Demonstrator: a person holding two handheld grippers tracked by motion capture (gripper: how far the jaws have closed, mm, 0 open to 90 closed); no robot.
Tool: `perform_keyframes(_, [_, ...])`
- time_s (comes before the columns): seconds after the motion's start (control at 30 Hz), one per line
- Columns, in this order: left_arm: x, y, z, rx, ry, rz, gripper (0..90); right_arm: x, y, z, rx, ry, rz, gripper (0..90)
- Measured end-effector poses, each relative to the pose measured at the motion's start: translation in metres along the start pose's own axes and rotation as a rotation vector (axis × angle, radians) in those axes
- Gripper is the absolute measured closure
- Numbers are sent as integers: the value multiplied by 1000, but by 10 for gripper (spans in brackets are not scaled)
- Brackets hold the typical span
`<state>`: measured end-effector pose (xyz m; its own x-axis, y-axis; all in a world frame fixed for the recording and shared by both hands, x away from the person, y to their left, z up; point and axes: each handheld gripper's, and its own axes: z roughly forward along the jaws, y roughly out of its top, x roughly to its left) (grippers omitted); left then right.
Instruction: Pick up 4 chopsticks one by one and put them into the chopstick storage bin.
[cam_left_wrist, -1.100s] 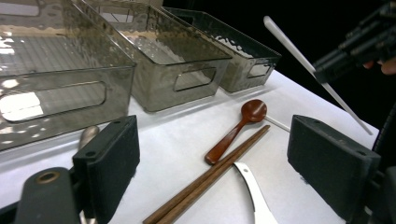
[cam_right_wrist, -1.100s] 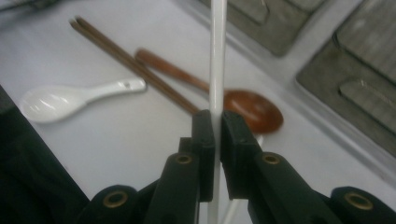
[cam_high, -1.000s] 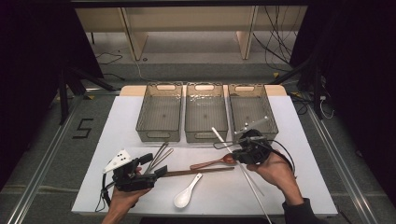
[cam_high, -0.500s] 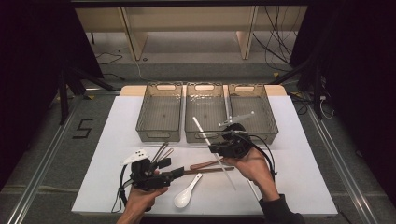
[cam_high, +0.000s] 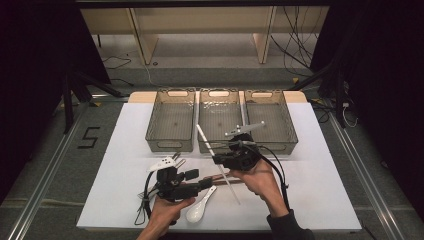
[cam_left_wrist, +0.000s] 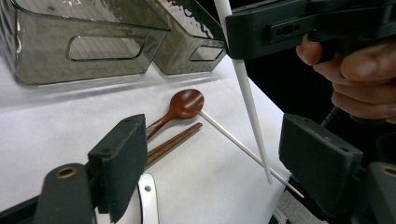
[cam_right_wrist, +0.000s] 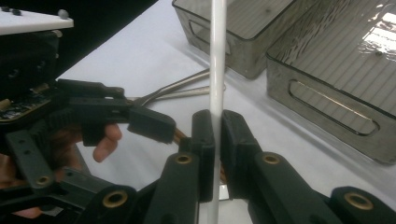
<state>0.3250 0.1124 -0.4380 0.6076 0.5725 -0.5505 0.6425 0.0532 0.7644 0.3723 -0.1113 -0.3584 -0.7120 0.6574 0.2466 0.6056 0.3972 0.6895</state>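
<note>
— On the white table (cam_high: 125, 130), in front of the three grey bins (cam_high: 170, 122), what is the right gripper (cam_high: 216, 160) doing?

— It pinches a white chopstick (cam_high: 218, 164) between its pressed-together pads; the right gripper view shows the stick (cam_right_wrist: 216, 70) running straight up through the jaws, which the high view leaves too small to judge.

— And the left gripper (cam_high: 206, 183)?

— Its jaws are spread and have just been closing a little, with nothing gripped. The left gripper view shows a wooden spoon (cam_left_wrist: 180, 108), brown chopsticks (cam_left_wrist: 173, 143) and a second white chopstick (cam_left_wrist: 243, 148) lying between them on the table.

— Anything else?

— A white spoon (cam_high: 199, 209) lies near the left hand, and metal cutlery (cam_right_wrist: 182, 89), probably spoon handles, lies by the bins.
</note>
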Motion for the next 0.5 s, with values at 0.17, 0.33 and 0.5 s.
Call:
perform_keyframes(0.17, [-6,2,8,17,3,7,260,1,1,0,-21,-1,5,848])
perform_keyframes(0.33, [-7,4,12,9,4,3,289,1,1,1,-37,13,12,848])
perform_keyframes(0.5, [-5,3,19,10,1,-24,330,2,2,3,-46,17,12,848])
